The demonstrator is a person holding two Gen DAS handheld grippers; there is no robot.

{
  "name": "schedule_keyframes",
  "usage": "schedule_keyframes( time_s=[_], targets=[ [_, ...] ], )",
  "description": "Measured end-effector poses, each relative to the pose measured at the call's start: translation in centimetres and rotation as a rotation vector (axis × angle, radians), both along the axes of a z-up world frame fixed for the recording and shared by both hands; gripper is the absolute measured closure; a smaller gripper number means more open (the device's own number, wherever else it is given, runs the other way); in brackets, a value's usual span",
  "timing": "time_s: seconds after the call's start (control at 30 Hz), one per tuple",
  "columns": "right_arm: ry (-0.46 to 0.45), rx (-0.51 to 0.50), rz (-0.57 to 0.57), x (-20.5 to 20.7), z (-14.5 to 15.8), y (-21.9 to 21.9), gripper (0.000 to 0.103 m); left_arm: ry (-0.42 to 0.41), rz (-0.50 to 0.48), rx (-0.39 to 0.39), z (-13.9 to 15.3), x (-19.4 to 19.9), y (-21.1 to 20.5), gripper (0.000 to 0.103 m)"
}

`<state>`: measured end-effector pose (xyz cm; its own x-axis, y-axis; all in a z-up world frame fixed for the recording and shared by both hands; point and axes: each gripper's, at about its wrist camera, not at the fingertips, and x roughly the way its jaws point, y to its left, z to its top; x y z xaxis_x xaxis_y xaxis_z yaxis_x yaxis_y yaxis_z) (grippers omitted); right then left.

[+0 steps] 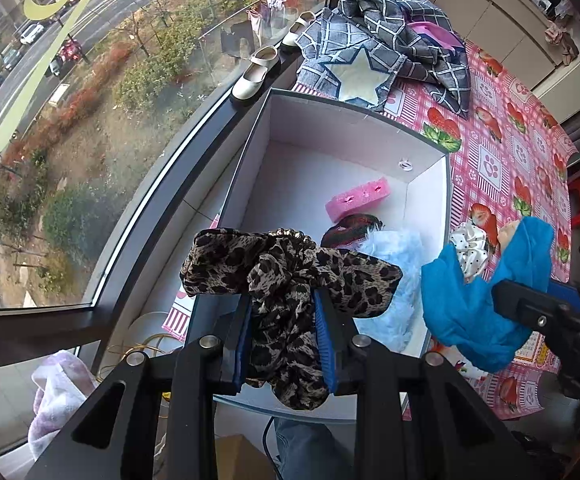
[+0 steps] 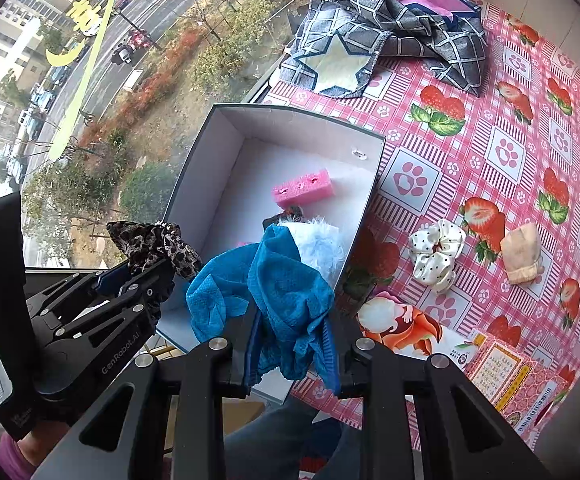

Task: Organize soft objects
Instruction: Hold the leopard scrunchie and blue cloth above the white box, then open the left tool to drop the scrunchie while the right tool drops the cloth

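My left gripper [image 1: 283, 316] is shut on a leopard-print scrunchie [image 1: 285, 276] and holds it above the near end of an open white box [image 1: 354, 120]. My right gripper [image 2: 292, 344] is shut on a blue cloth [image 2: 273, 284], held over the box's near right corner [image 2: 370, 184]. In the box lie a pink sponge [image 1: 358, 200], a dark red item [image 1: 350, 228] and a pale blue fluffy piece [image 1: 394, 248]. A white polka-dot scrunchie [image 2: 436, 254] and a beige soft item [image 2: 524, 254] lie on the tablecloth right of the box.
A checked grey cloth with a star [image 2: 386, 36] is piled at the table's far end. White shoes [image 1: 255, 74] stand on the window sill left of the box. A printed card and packet [image 2: 502, 372] lie at the near right.
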<state>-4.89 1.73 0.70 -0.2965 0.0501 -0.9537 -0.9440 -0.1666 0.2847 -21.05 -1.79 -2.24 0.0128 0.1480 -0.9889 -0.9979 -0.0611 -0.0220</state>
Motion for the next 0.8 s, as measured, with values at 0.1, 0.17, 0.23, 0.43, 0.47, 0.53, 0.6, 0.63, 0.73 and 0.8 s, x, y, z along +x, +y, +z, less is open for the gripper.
schedule_keyframes(
  time_s=[0.1,0.17,0.23,0.43,0.47,0.53,0.6,0.63,0.73,0.8],
  targets=[
    [-0.016,0.003,0.003,-0.3,-0.2,0.8,0.075,-0.007,0.013,-0.010,-0.3,-0.2,1.0,0.072],
    [-0.030,0.009,0.005,-0.5,-0.4,1.4,0.075,-0.009,0.019,-0.015,-0.4,-0.4,1.6,0.072],
    [-0.041,0.010,0.007,-0.8,-0.6,1.9,0.075,-0.007,0.024,-0.020,-0.6,-0.4,2.0,0.072],
    [-0.057,0.021,0.023,-1.6,-1.0,3.0,0.075,-0.010,0.013,-0.039,-1.3,0.2,2.5,0.068],
    [-0.065,0.028,0.026,-1.8,-0.9,3.1,0.075,-0.017,0.012,-0.040,-1.4,0.3,2.6,0.063],
    [-0.071,0.032,0.039,-2.0,-0.9,3.2,0.075,-0.022,0.013,-0.035,-1.3,0.4,2.4,0.052],
    [-0.072,0.031,0.046,-2.2,-1.0,3.3,0.067,-0.025,0.008,-0.020,-1.1,0.4,2.3,0.039],
    [-0.074,0.033,0.047,-2.2,-0.9,3.3,0.049,-0.028,0.002,-0.007,-0.8,0.5,2.2,0.032],
    [-0.085,0.054,0.052,-2.2,-0.6,3.3,0.030,-0.034,-0.019,0.018,-0.3,0.8,2.1,0.024],
    [-0.085,0.053,0.062,-2.4,-0.5,3.3,0.030,-0.050,-0.031,0.008,-0.4,1.1,2.0,0.023]
  ],
)
